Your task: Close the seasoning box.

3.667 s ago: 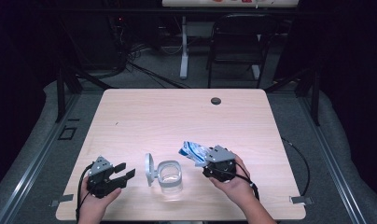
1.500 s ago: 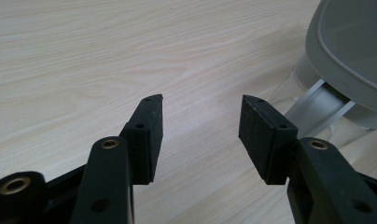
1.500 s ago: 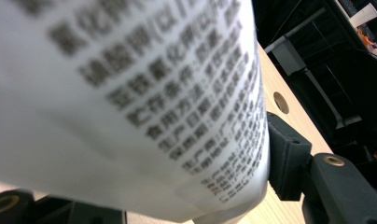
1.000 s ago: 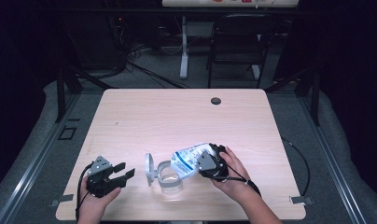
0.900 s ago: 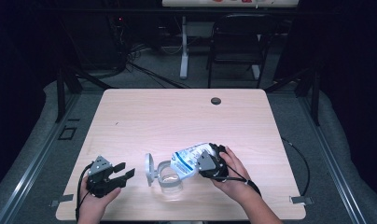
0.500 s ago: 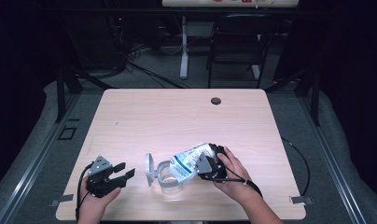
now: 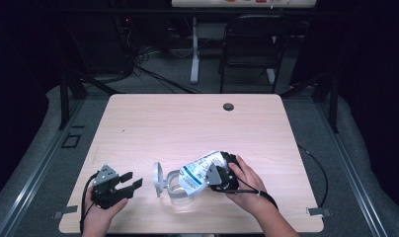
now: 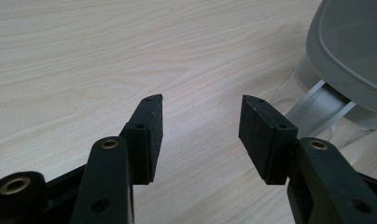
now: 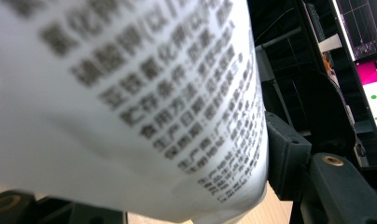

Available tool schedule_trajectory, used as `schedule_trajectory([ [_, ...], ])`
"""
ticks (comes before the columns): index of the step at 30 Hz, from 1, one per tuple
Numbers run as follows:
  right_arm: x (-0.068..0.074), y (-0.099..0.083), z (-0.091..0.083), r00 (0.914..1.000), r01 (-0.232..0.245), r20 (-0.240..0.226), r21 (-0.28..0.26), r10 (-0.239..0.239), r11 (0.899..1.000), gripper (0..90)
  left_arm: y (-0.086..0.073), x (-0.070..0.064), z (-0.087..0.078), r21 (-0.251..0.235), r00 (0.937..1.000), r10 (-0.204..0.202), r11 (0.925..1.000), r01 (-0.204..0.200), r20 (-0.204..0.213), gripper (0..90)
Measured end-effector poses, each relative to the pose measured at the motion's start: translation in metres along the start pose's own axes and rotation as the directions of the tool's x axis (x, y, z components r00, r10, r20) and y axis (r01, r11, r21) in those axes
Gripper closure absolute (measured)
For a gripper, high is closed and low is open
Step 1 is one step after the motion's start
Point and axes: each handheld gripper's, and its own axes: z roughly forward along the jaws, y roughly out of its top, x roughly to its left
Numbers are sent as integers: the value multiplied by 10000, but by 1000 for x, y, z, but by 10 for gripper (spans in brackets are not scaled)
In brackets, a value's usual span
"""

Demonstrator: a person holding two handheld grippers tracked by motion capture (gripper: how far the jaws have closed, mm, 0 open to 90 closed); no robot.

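Note:
A clear container [image 7: 180,190] with a grey hinged lid [image 7: 158,178] standing open sits near the table's front edge. My right gripper [image 7: 213,177] is shut on a white and blue printed bag [image 7: 200,170], tilted so its lower end reaches the container's mouth. In the right gripper view the bag [image 9: 130,102] with its black print presses against the right pad [image 9: 282,154]. My left gripper [image 7: 129,182] rests on the table left of the container, open and holding nothing. Its fingers [image 8: 149,135] point at the grey lid [image 8: 350,46] and the clear wall [image 8: 317,116].
The pale wood table [image 7: 187,128] has a round black grommet [image 7: 228,106] at its far side. A black chair [image 7: 252,44] and a desk leg stand beyond it. Cables trail off the front corners.
My right gripper has carried the bag left from beside the container and tipped it down over the container's mouth. The left gripper has stayed still.

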Motion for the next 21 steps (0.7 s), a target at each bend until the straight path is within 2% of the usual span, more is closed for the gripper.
schedule_trajectory([
  [2,0,1,-1,9999,163,-5,184,-163,9997,437,0,0,0,39,10000,25,10000,-25,-36,502],
  [4,0,0,0,9996,285,89,105,-286,9995,437,0,1,0,-1,10000,7,10000,-7,-36,502],
  [11,1,-1,0,9992,370,165,95,-371,9993,437,0,0,0,38,10000,27,10000,-27,-34,502],
  [15,0,1,-1,9977,620,243,315,-628,9976,437,0,0,0,62,10000,22,10000,-22,-13,502],
  [21,-1,1,1,9966,707,387,375,-722,9968,438,-1,1,1,-42,10000,-46,10000,46,-30,502],
])
